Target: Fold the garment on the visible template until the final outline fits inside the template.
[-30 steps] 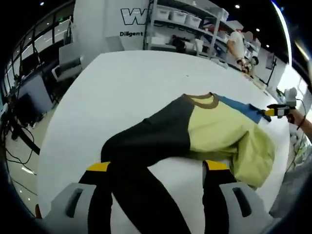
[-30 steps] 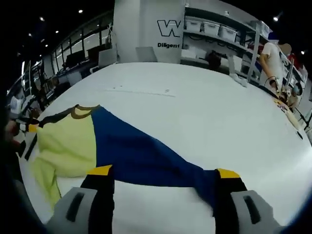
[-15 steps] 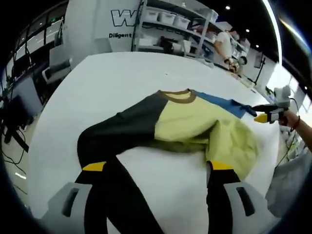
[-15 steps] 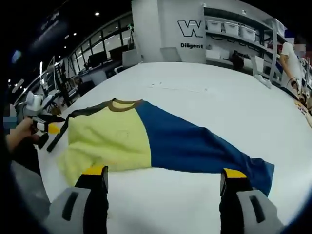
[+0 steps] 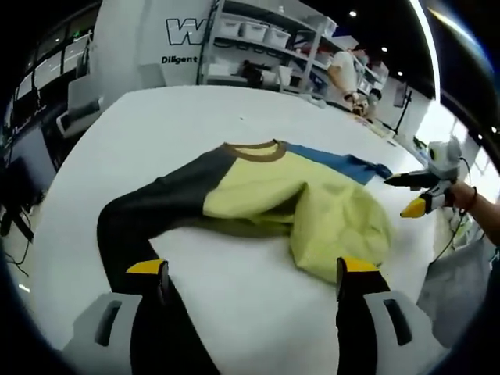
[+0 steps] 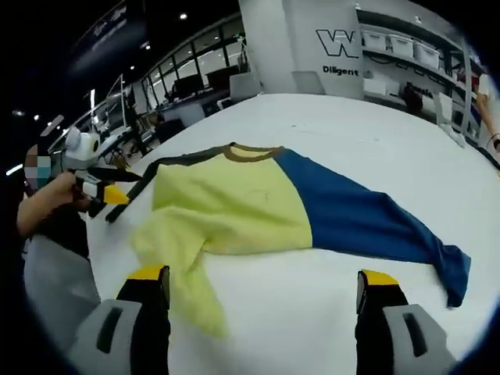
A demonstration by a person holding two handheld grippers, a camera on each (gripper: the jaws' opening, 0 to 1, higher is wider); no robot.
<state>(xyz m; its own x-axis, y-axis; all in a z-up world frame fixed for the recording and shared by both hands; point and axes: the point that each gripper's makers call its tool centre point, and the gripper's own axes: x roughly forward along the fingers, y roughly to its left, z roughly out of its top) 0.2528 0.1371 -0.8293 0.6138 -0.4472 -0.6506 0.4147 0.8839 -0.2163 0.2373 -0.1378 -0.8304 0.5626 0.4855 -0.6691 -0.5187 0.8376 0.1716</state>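
Observation:
A long-sleeved garment (image 5: 258, 187) lies on the white table (image 5: 180, 109), with a yellow body, a brown collar (image 5: 251, 151), a dark sleeve (image 5: 148, 207) and a blue sleeve (image 6: 367, 223). Its yellow hem (image 5: 344, 234) is bunched up. My left gripper (image 5: 250, 269) is open in front of the body, and the dark sleeve's end runs beside its left finger. My right gripper (image 6: 262, 277) is open with bare table between its jaws, short of the yellow body (image 6: 234, 207). It also comes into the left gripper view as the right gripper (image 5: 414, 194), in a hand near the blue sleeve's end.
In the right gripper view the left gripper (image 6: 101, 187) is held by a hand at the table's left edge. Shelves with boxes (image 5: 266, 47) and a person (image 5: 348, 74) stand beyond the far edge. Desks and monitors (image 6: 187, 86) are off to one side.
Both cameras have pulled back and swung round the garment. The blue sleeve's end, earlier at my right jaw, now lies flat away from it. The dark sleeve no longer runs between my left jaws.

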